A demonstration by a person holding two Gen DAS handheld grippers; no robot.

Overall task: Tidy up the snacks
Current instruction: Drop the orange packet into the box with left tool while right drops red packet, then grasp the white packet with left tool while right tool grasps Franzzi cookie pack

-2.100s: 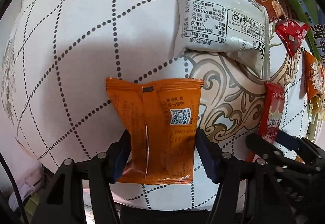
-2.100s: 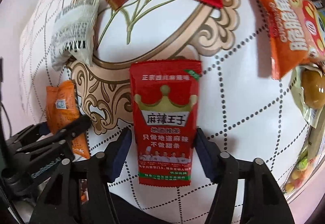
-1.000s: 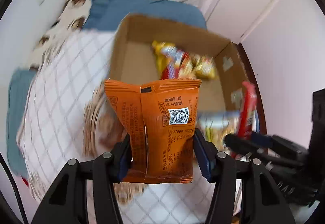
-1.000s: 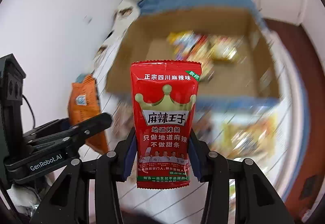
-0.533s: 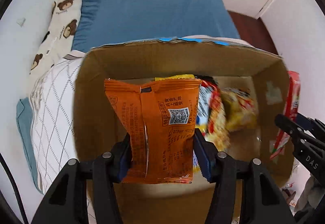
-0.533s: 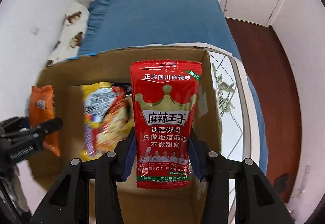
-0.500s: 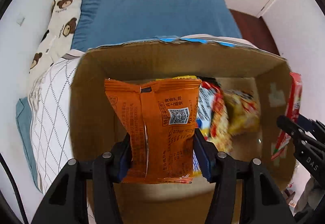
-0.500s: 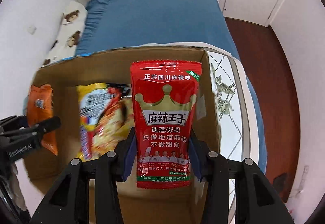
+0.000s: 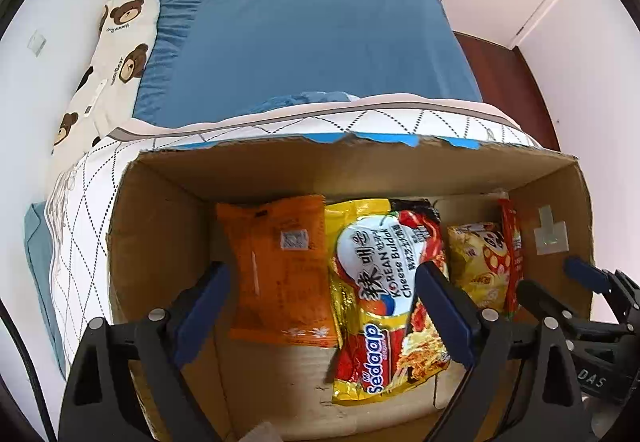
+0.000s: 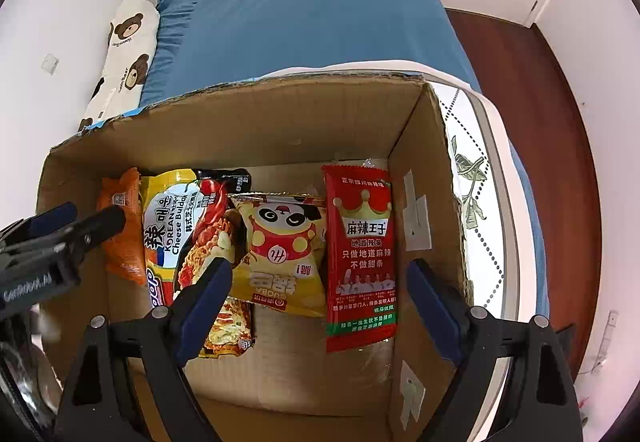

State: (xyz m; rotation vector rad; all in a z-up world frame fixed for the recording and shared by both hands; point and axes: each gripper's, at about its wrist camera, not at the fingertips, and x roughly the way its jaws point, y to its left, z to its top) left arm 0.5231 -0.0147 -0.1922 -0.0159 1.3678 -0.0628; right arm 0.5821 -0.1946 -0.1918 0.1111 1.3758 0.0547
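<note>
Half a second earlier each gripper pinched a packet above the cardboard box (image 9: 152, 242); both jaws had just been opening, and the packets had dropped inside. The left gripper (image 9: 324, 306) stood spread, the orange packet (image 9: 280, 274) lying on the box floor between its fingers, untouched, at the left beside the noodle pack (image 9: 384, 294). The right gripper (image 10: 316, 302) stood spread too, with the red packet (image 10: 362, 262) near the right wall. Withdrawing carelessly could catch a finger on the box wall.

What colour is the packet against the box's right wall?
Red packet, gold crown, green strip at its bottom edge; right wrist view shows it best.
</note>
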